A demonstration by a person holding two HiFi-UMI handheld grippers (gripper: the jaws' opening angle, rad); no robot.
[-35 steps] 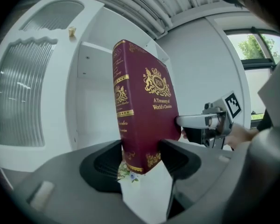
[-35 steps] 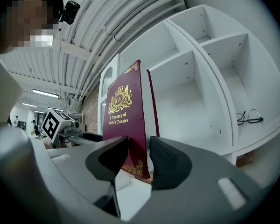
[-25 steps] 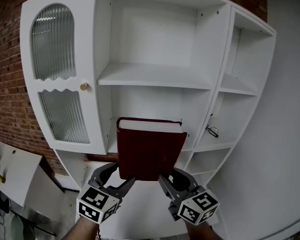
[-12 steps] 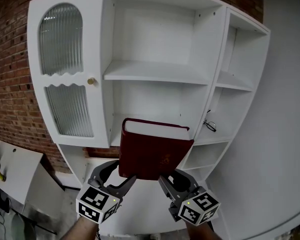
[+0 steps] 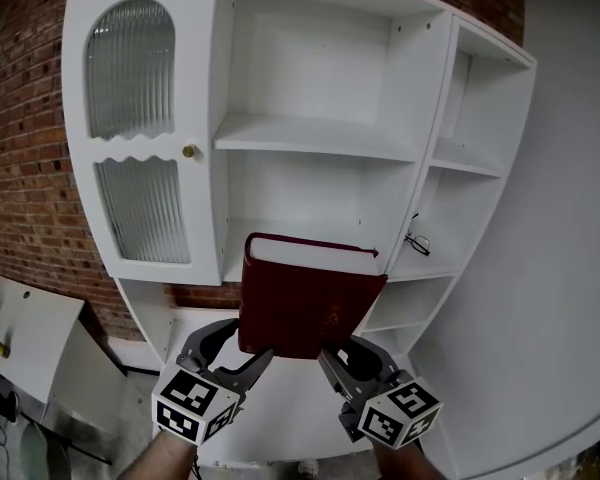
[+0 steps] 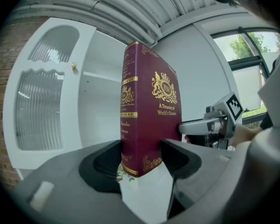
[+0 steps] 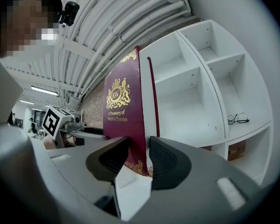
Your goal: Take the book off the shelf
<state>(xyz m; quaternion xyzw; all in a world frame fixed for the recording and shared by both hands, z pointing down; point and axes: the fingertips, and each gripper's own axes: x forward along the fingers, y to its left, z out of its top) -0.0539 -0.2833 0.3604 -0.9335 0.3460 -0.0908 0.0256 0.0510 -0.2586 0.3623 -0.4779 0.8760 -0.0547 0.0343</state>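
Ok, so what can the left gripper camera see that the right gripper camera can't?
Only the left gripper view shows the spine of the dark red book, the cabinet's ribbed glass door with its gold knob, and a window with trees outside. Only the right gripper view shows the book's white page edge, the side shelves and a pair of glasses lying on one. Both show the book upright with its gold crest, and each shows its own gripper, the left gripper or the right gripper, clamped on its bottom edge.

Industrial workspace — brick wall, exposed ceiling pipes, white shelving.
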